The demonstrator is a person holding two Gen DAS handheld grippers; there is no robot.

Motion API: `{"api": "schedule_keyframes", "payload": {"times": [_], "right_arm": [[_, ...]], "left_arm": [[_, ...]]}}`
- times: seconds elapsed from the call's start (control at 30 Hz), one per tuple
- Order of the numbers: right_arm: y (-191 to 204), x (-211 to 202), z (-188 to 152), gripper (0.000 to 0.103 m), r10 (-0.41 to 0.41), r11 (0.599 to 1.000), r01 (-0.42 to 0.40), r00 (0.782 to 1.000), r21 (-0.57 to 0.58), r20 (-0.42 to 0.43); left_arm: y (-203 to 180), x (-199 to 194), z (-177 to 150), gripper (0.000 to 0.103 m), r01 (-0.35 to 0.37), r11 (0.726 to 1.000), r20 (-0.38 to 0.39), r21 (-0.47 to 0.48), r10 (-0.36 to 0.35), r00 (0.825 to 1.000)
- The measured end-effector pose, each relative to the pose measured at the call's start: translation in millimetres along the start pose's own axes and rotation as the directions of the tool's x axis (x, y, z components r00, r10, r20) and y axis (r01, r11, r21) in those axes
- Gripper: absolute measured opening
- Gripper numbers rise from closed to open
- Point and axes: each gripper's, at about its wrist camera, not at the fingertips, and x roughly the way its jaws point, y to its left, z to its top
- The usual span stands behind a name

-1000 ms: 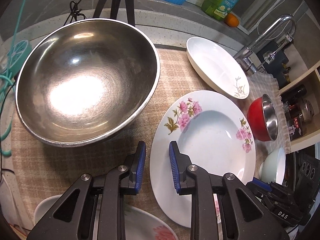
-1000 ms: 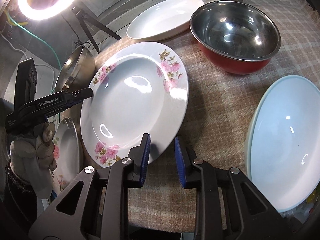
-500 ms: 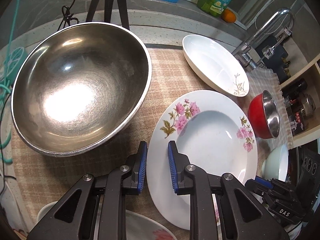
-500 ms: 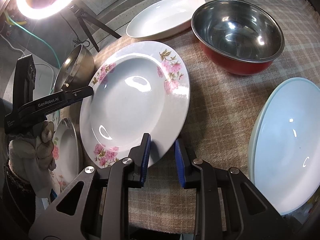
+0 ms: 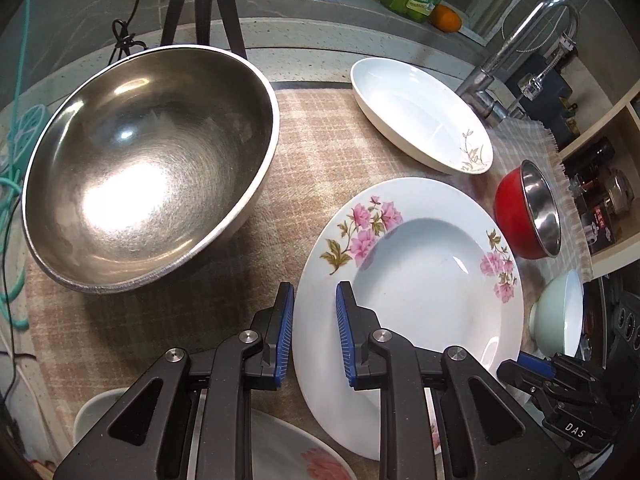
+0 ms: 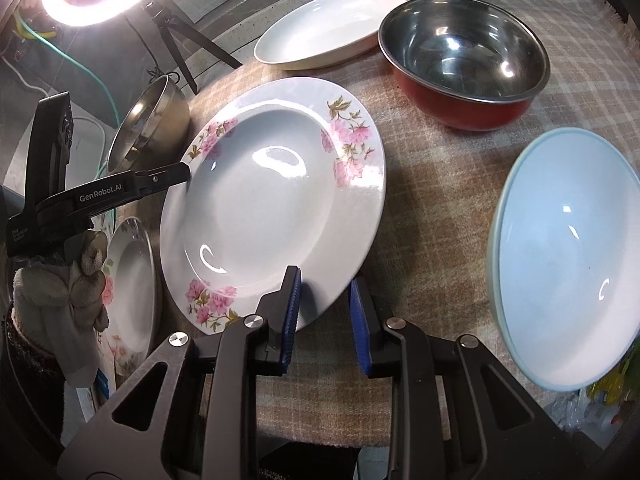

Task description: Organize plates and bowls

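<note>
Porcelain floral plate (image 5: 420, 280) lay between both grippers: left gripper (image 5: 315, 334) pinched its left rim, right gripper (image 6: 325, 316) its near rim.

Pink-flowered white plate (image 5: 420, 280), red bowl (image 6: 464, 64), beige checked cloth (image 5: 328, 152).

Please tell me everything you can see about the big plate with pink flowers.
The flowered plate is round, glossy white, like ceramic, with a deep well and three pink flower sprays on its wide rim. It seems slightly raised over the checked cloth. The left gripper and right gripper each clamp its rim on opposite sides.
</note>
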Motion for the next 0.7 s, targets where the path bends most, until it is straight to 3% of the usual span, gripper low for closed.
{"api": "schedule_keyframes", "payload": {"times": [0.7], "right_arm": [[-12.2,-13.6,-28.1,0.026,0.008,1.000,-0.008,1.000,0.001,-0.003]], "left_arm": [[-25.7,-3.3,-28.9,0.020,-0.011,1.000,-0.007,0.029,0.011,1.000]]}}
